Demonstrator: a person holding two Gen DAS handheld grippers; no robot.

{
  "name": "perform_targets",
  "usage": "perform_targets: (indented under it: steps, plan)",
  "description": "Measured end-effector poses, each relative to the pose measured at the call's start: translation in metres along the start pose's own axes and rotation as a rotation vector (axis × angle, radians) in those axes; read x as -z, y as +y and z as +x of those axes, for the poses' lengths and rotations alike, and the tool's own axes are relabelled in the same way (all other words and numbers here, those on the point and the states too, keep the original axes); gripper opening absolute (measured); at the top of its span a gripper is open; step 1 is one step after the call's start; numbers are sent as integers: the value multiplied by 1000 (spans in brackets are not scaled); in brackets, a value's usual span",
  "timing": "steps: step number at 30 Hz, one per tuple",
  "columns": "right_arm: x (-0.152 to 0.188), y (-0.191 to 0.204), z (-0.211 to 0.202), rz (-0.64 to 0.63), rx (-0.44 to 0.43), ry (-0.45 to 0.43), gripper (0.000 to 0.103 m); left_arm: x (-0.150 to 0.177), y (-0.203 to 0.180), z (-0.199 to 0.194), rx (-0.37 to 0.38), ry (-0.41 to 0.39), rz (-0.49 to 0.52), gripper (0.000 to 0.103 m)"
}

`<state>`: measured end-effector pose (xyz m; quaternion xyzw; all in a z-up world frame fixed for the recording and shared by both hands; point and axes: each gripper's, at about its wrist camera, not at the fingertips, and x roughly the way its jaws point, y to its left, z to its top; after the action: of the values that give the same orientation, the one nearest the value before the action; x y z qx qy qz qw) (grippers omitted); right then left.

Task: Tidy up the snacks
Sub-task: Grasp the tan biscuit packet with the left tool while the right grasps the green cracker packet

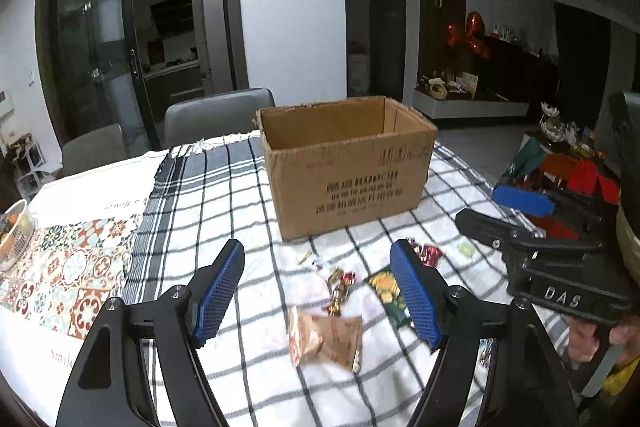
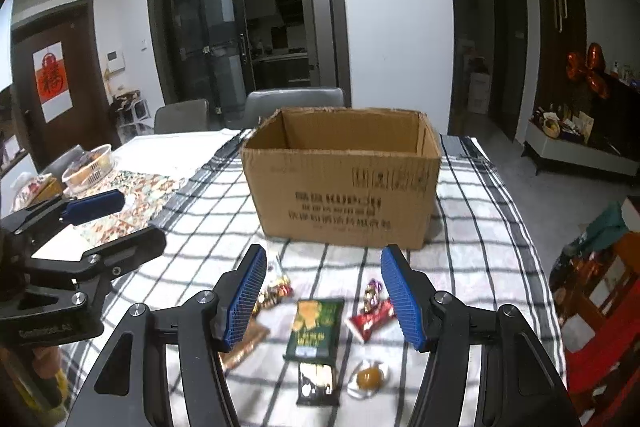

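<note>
An open-topped cardboard box (image 1: 344, 167) (image 2: 344, 187) stands on the checked tablecloth (image 2: 472, 247). Loose snacks lie in front of it. In the left wrist view I see a brown packet (image 1: 326, 341), a cluster of wrapped candies (image 1: 340, 287) and a green packet (image 1: 390, 291). The right wrist view shows the green packet (image 2: 316, 327), a red bar (image 2: 372, 321), a dark packet (image 2: 316, 383) and a jelly cup (image 2: 368, 379). My left gripper (image 1: 318, 247) (image 2: 140, 217) hovers open over the brown packet. My right gripper (image 2: 324, 253) (image 1: 478, 205) hovers open over the green packet. Neither holds anything.
Two grey chairs (image 2: 296, 103) stand behind the table. A white basket (image 2: 90, 167) sits at the far left on a patterned cloth (image 1: 68, 271). Red crates and bags (image 2: 600, 287) crowd the floor off the table's right edge.
</note>
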<state>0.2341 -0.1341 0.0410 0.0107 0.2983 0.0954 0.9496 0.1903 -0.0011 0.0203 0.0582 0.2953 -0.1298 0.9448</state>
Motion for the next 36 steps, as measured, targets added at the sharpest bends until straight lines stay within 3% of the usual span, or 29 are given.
perform_targets:
  steps: [9, 15, 22, 36]
  plan:
    - [35, 5, -4, -9, 8, 42, 60, 48, -5, 2, 20, 44, 10, 76]
    - [56, 11, 14, -12, -7, 125, 60, 67, 1, 21, 41, 114, 1, 76]
    - [65, 10, 52, -5, -13, 232, 60, 76, 9, 51, 66, 194, -19, 76]
    - [59, 7, 106, -9, -18, 333, 60, 84, 17, 109, 123, 326, -84, 76]
